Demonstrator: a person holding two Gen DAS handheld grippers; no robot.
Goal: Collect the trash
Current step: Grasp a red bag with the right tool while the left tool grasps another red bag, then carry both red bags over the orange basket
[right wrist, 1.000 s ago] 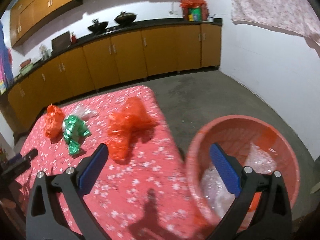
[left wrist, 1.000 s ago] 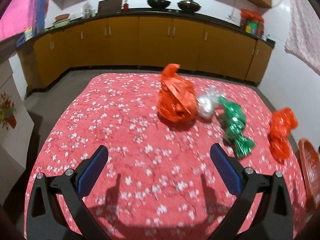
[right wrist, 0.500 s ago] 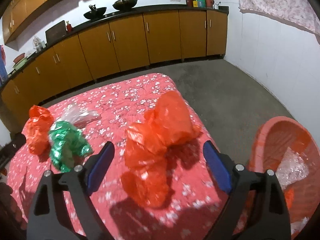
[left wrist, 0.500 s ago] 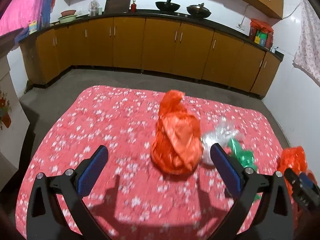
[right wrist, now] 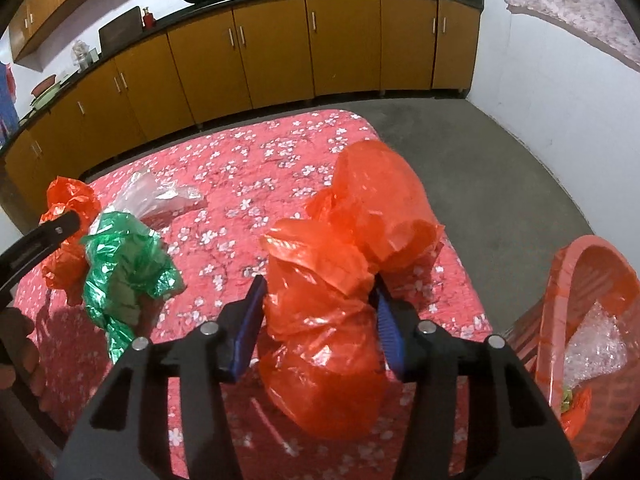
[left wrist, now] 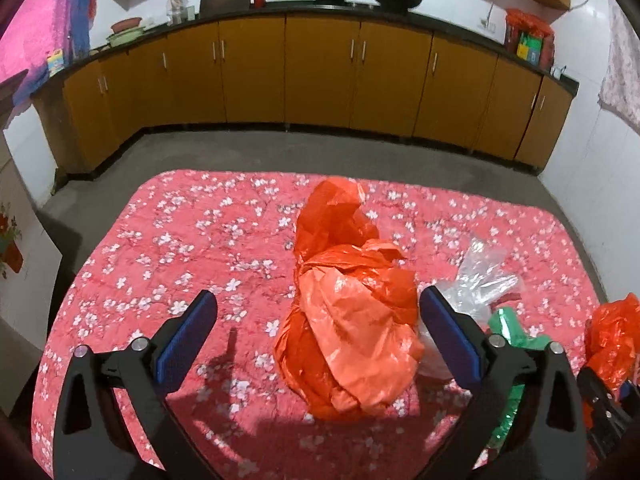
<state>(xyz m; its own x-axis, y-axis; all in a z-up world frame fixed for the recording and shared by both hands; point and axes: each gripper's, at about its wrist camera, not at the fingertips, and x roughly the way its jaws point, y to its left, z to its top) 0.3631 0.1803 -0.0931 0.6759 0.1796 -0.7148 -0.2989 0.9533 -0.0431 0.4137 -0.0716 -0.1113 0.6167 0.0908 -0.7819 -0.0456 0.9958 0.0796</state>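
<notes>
A big crumpled orange plastic bag [left wrist: 348, 320] lies on the red flowered tablecloth [left wrist: 180, 240]. My left gripper [left wrist: 318, 336] straddles it, jaws closing; the left pad stands clear of the bag, so it is open. A second orange bag [right wrist: 344, 280] lies near the table's right edge. My right gripper [right wrist: 320, 330] has it between its blue pads [right wrist: 248, 328], which are closing and pressing on its sides. A green foil wrapper [right wrist: 124, 256] and a clear plastic wrapper [right wrist: 152, 196] lie between the two bags.
A red plastic basket [right wrist: 572, 264] holding clear plastic stands off the table's right side. Yellow cabinets [left wrist: 320, 72] line the far wall across a bare grey floor. A person's hand [right wrist: 16, 344] shows at the left edge of the right wrist view.
The left gripper moved forward until the big orange bag sat between its fingers. The right gripper swung from over the basket to the other orange bag and narrowed its jaws onto it.
</notes>
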